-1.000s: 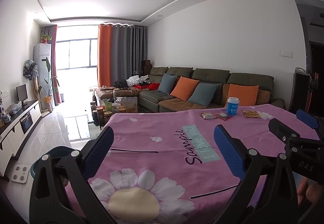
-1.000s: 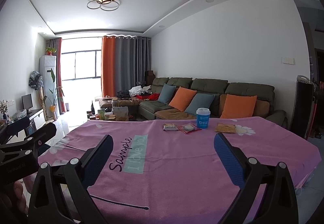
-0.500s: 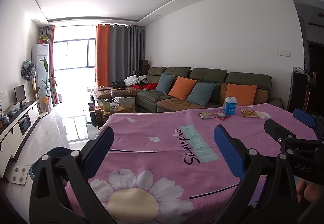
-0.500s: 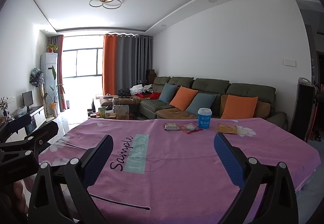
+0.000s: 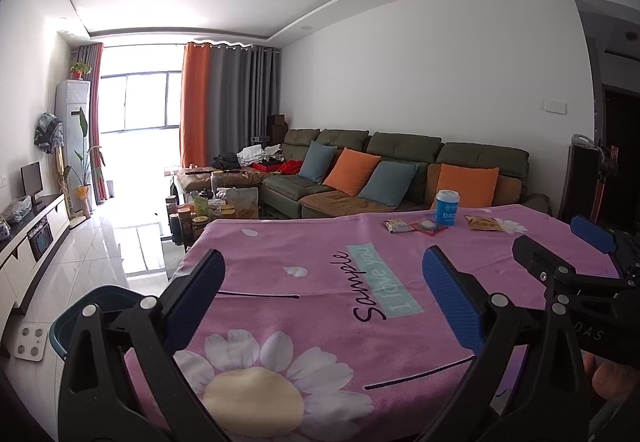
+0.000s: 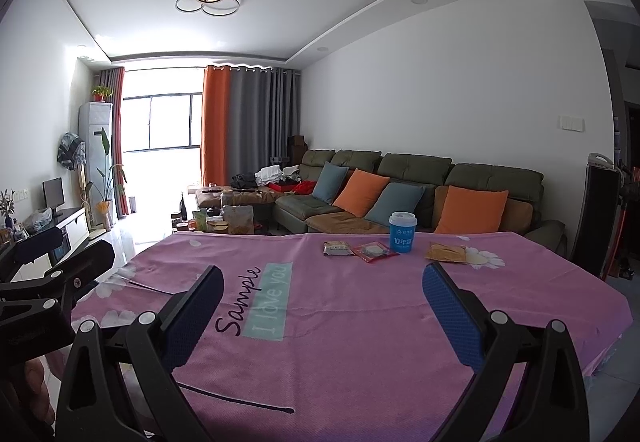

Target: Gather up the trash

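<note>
Both the left hand-held gripper (image 5: 322,298) and the right hand-held gripper (image 6: 322,306) gape empty above the pink-clothed table (image 6: 360,342), whose far edge carries a lidded blue paper cup (image 6: 403,232) among three snack wrappers (image 6: 374,251).

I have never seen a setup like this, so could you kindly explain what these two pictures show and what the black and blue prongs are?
There is no robot: a person holds a two-finger gripper in each hand, each carrying a wide-angle camera looking along its fingers. One picture comes from the left gripper, the other from the right gripper. Both are open and hold nothing. Ahead is a table under a pink cloth. At its far side stand a blue cup and three flat wrappers: a pale one, a red one and a yellow one. A sofa stands behind.
</note>
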`<action>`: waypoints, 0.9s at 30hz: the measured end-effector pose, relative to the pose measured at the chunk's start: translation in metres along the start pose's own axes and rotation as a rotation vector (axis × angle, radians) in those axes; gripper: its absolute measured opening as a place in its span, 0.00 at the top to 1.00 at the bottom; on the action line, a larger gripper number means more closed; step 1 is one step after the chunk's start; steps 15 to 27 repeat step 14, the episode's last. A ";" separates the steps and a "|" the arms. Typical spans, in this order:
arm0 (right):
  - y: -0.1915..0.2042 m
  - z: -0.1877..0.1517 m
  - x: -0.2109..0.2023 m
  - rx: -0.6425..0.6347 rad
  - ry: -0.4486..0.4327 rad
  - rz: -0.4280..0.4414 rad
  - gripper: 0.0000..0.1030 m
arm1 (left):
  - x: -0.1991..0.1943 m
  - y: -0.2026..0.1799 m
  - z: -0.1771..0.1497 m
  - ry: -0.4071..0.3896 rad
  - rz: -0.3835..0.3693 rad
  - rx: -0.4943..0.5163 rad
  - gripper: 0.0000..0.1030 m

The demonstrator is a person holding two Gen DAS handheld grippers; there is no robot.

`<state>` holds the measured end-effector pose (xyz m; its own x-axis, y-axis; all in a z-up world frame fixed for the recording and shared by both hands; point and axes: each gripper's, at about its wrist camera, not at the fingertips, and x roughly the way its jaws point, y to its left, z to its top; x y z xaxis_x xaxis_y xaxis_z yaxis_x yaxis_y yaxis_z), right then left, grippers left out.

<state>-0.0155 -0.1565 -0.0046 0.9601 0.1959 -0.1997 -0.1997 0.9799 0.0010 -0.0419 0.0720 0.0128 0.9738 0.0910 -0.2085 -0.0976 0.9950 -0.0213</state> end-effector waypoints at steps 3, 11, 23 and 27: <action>0.001 0.000 0.001 -0.002 0.005 -0.001 0.07 | 0.003 0.003 -0.001 0.015 0.005 -0.012 0.05; -0.006 0.000 0.001 0.008 0.000 -0.022 0.07 | 0.011 0.007 0.002 0.024 0.035 0.005 0.05; -0.018 0.002 0.005 0.028 -0.002 -0.034 0.07 | 0.017 0.010 0.004 0.022 0.048 0.017 0.05; -0.018 0.002 0.005 0.028 -0.002 -0.034 0.07 | 0.017 0.010 0.004 0.022 0.048 0.017 0.05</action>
